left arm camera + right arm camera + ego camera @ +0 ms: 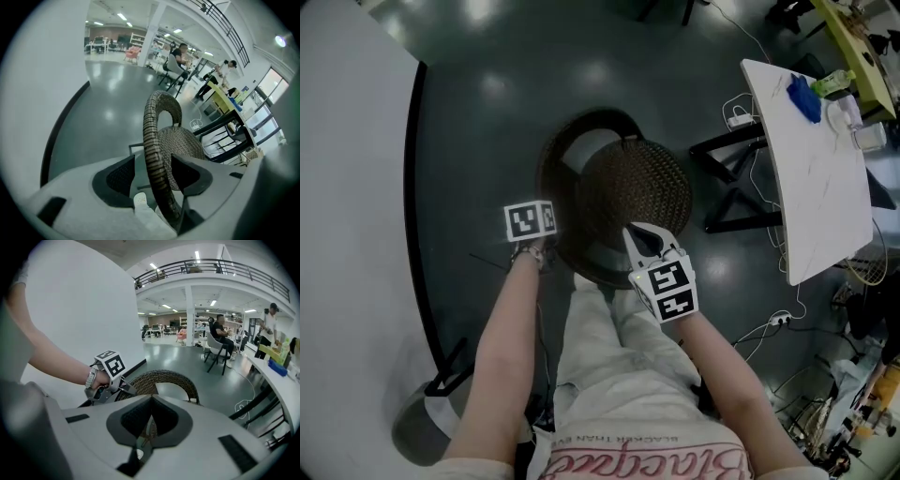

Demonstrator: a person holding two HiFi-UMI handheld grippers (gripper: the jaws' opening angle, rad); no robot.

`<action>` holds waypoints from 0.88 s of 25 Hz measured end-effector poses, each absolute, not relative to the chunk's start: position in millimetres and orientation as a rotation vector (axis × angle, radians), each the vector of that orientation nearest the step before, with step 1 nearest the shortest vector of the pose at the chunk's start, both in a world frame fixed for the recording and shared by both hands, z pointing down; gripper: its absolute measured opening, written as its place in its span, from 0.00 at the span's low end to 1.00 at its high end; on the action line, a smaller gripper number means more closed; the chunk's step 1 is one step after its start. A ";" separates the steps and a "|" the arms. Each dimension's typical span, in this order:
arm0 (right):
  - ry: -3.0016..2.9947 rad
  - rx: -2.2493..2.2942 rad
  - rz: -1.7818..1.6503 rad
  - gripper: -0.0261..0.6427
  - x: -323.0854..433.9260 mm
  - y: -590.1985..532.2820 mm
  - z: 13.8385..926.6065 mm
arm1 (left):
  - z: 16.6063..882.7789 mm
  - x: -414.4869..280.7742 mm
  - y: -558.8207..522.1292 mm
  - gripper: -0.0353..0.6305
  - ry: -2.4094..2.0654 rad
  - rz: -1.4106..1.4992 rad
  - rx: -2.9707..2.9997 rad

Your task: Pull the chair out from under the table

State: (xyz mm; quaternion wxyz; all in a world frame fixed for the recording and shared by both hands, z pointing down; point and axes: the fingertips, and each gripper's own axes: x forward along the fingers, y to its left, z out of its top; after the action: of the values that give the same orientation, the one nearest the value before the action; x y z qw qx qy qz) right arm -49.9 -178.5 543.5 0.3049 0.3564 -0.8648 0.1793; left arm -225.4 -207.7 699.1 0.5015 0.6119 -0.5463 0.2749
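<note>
Visitor: Chair location?
Technician: Wicker chair stands on the dark floor, clear of both tables, directly ahead of the operator's legs. Its hooped backrest is on the far side.
Visitor: Left gripper?
Technician: Jaws apart. The backrest hoop runs between the pads with a gap on each side. Nothing is clamped.
Visitor: Right gripper?
Technician: Jaws together at the tips, above the near edge of the seat. Wicker shows behind the pads. Whether any strand is pinched cannot be told.
Visitor: Surroundings?
Technician: Round white table with a black rim lies to the left, apart from the chair. White-topped table on black legs stands to the right, with a white power strip on the floor beside it.
</note>
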 end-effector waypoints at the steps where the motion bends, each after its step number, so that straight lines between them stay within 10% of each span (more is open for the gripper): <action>1: -2.292 0.938 0.466 0.04 -48.2 -177.4 539.6 | 693.4 -222.1 -205.3 0.38 -1.315 0.648 1.492; 18: -2.474 0.698 0.095 0.04 -53.5 -167.1 427.4 | 454.0 -110.2 -184.6 0.44 -1.458 0.513 2.233; 22: -2.583 0.786 0.130 0.04 -39.4 -170.1 381.7 | 392.2 -87.7 -181.9 0.16 -1.574 0.341 2.371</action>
State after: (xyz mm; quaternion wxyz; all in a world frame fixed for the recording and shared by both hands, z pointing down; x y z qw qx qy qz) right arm -39.4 -170.1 381.7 0.2173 0.2837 -0.9328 0.0469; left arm -87.7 -181.9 392.2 0.1372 0.8193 -0.5441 0.1178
